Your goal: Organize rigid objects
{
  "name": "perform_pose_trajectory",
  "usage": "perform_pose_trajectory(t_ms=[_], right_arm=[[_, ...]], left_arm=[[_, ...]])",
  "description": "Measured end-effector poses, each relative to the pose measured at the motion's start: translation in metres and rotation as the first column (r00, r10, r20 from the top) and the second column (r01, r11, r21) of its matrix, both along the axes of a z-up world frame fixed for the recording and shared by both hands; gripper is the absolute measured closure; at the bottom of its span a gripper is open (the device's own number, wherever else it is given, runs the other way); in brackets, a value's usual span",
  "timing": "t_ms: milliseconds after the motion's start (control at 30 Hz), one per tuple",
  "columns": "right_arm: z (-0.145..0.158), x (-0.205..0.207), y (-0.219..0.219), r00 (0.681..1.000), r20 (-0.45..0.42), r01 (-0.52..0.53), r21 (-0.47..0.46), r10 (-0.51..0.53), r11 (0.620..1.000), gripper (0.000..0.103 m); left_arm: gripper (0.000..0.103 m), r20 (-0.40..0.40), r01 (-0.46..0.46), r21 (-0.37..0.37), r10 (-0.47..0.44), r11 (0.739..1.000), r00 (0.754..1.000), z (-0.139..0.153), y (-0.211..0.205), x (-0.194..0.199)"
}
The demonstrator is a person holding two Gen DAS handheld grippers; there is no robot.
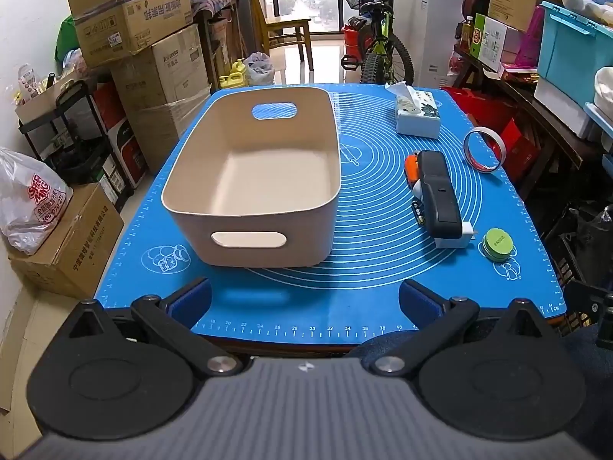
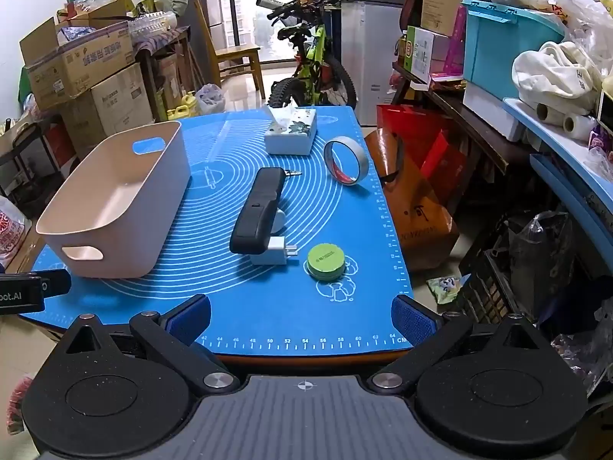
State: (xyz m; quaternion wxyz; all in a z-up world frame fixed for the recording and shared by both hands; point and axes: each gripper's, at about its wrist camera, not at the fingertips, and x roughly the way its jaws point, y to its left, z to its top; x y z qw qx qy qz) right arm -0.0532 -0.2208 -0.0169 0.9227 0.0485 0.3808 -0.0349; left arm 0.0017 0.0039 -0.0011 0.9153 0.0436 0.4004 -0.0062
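We saw a long black case [image 2: 258, 211] lying on a white plug [image 2: 274, 255] right of the empty pink bin [image 1: 253, 176]. Our left tool [image 1: 304, 301] and right tool [image 2: 300, 316] were both wide open, holding nothing.

Matt beige plastic bin [image 1: 251, 176] on smooth blue silicone-looking mat [image 1: 367, 291].

A wide strip of bare blue silicone mat [image 1: 367, 230] runs between the beige plastic bin [image 1: 253, 176] and the long black device [image 1: 438, 195]. The flat green round tin [image 2: 325, 261] and upright tape roll [image 2: 346, 160] crowd the mat's right edge.
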Motion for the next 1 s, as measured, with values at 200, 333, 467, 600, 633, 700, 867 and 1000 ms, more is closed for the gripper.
perform_pose_trajectory(t_ms=[200,333,467,600,633,700,867,1000], right_arm=[[0.0024,0.0003,-0.001,1.0,-0.001,0.001,-0.001,-0.001,1.0,0.003],[0.0028,0.0004,-0.0011,1.0,-0.001,0.002,0.0,-0.002,1.0,0.003],[0.0035,0.0001,0.0001,1.0,-0.002,0.001,0.003,-0.001,1.0,0.003],[0.003,-0.0003,0.0004,1.0,-0.002,0.001,0.003,-0.001,1.0,0.003],[0.0027,-0.0001,0.0001,1.0,-0.001,0.001,0.002,-0.001,1.0,0.003],[0.0024,-0.0005,0.0005,1.0,-0.001,0.001,0.002,-0.001,1.0,0.003],[0.0037,0.0008,0.0012,1.0,-0.003,0.0,0.004,0.0,1.0,0.003],[0.0051,0.0008,0.0025,1.0,-0.002,-0.005,0.002,0.005,1.0,0.003]], left_arm=[[0.0,0.0,0.001,0.002,-0.001,1.0,1.0,-0.0004,-0.0006,-0.0004],[0.0,0.0,0.001,0.001,-0.001,1.0,1.0,0.0,-0.0003,0.0001],[0.0,0.0,0.001,0.002,-0.001,1.0,1.0,0.0,-0.0003,0.0],[0.0,0.0,0.0,0.003,0.0,1.0,1.0,-0.0001,-0.0005,0.0],[0.0,0.001,-0.001,0.004,0.001,1.0,1.0,0.0,-0.0004,0.0001],[0.0,0.001,-0.003,0.002,0.003,1.0,1.0,-0.0002,0.0002,0.0],[0.0,0.0,-0.004,0.005,0.004,1.0,1.0,-0.0001,0.0015,0.0],[0.0,0.0,-0.001,0.007,0.001,1.0,1.0,-0.0004,0.0027,-0.0004]])
